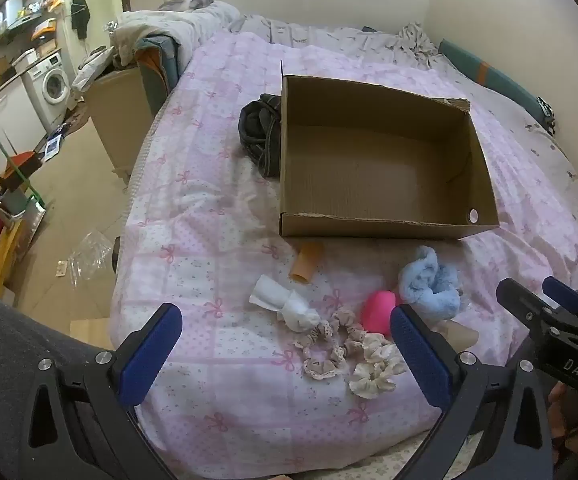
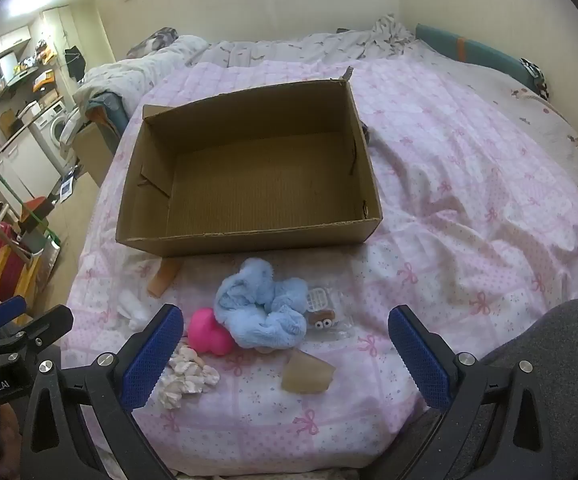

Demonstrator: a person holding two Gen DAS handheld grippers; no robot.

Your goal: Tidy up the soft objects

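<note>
An empty cardboard box (image 1: pixel 477 168) (image 2: pixel 149 184) sits on the pink bedspread. In front of it lies a cluster of small soft items: a fluffy blue scrunchie (image 1: pixel 429 280) (image 2: pixel 261 308), a pink squishy toy (image 1: pixel 379 306) (image 2: pixel 207 330), a beige lace scrunchie (image 1: pixel 329 346), a cream scrunchie (image 1: pixel 375 372) (image 2: pixel 187 378), a white rolled cloth (image 1: pixel 285 304) and a tan tube (image 1: pixel 307 260) (image 2: pixel 165 276). My left gripper (image 1: pixel 285 354) hovers open above the scrunchies. My right gripper (image 2: pixel 285 354) hovers open over a brown piece (image 2: pixel 307 372), holding nothing.
A dark bundle of clothing (image 1: pixel 261 136) lies against the box's left side. A small clear packet with toy eyes (image 2: pixel 323 312) rests right of the blue scrunchie. The bed edge drops to the floor on the left, with a washing machine (image 1: pixel 53 80) and clutter beyond.
</note>
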